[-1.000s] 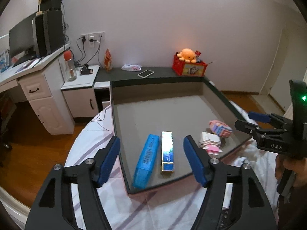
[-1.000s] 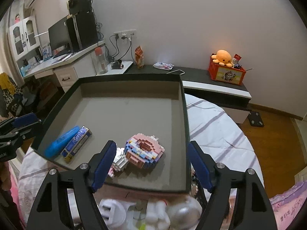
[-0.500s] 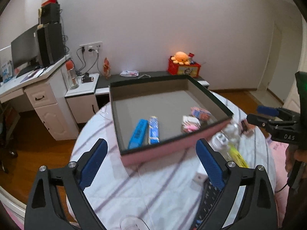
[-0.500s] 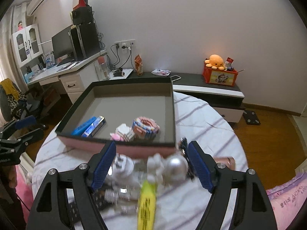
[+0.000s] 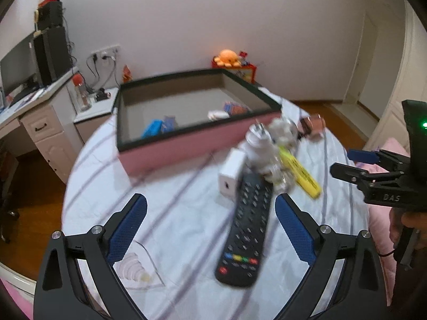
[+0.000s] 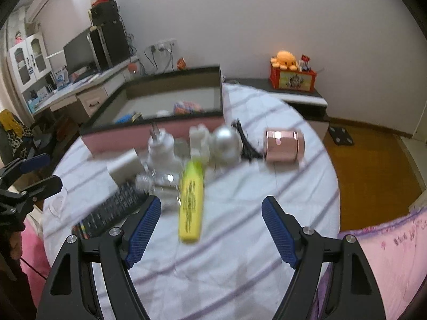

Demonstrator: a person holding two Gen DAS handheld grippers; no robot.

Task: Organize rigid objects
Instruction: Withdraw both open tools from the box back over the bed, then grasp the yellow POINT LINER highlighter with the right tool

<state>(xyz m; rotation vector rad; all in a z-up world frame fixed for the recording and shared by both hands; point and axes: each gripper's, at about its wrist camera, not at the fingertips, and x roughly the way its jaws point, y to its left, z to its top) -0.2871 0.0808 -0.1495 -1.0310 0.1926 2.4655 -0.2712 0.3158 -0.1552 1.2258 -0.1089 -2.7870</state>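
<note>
1. Two grippers hang over the counter (image 6: 240,253), and neither holds anything — the left gripper (image 5: 210,229) has its fingers spread wide, and the right gripper (image 6: 210,229) has its fingers spread just as wide.

2. We see the box (image 5: 186,146) at the far side of the counter, pink-walled with a dark rim; it is where sorted things go. A few small pieces already lie in it: blue ones toward the left, pale and pinkish ones toward the right. Motion blur hides what they are.

3. We find the unsorted pile just in front of the box's near wall. The remote (image 5: 245,234) lies lengthwise between the left fingers, its coloured buttons toward us — we judge this the likely next pick, since the open span already brackets it.

4. Beside the remote sits a white charger block (image 5: 230,173); a white plug adapter (image 6: 160,152) and clear plastic bits crowd against its far end.

5. Over on the right view, the yellow highlighter (image 6: 190,200) lies ahead of the right fingers, pointing away from us. It lies in line with the gap, so we read it as that side's candidate.

6. A silver ball (image 6: 225,146), a black clip (image 6: 246,146) and a pink cylinder (image 6: 284,145) wait farther out, the cylinder on its side apart from the pile.
</note>
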